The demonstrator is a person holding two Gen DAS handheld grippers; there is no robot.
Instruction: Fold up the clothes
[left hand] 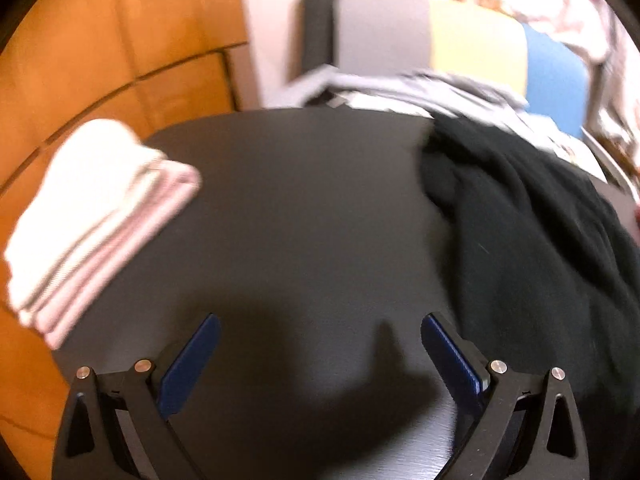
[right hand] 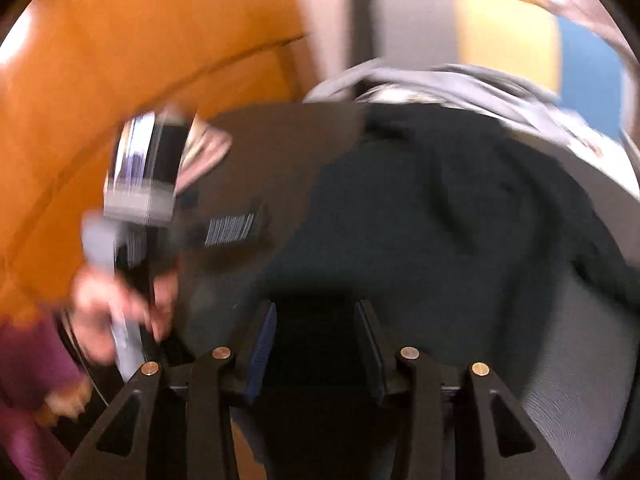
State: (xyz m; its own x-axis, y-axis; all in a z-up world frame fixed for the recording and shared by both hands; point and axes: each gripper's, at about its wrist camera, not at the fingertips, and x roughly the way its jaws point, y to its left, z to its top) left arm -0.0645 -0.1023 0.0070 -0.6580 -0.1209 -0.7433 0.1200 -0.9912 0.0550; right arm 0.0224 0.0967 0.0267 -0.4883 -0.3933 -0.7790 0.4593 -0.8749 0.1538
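Hovering, both empty: left gripper (left hand: pixel 320 344) wide open, right gripper (right hand: pixel 316 336) half open, one black garment (left hand: pixel 520 240), one folded stack (left hand: pixel 96 216)

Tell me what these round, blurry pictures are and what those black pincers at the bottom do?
A person holds a grabbing tool in each hand, and each tool has a camera looking along its claw. One picture is from the left claw, wide open and empty. The other is from the right claw, partly open above a dark garment, not pinching it. There you also see the hand holding the left tool. On the black table lie a folded white and pink stack and the crumpled garment, not yet folded.
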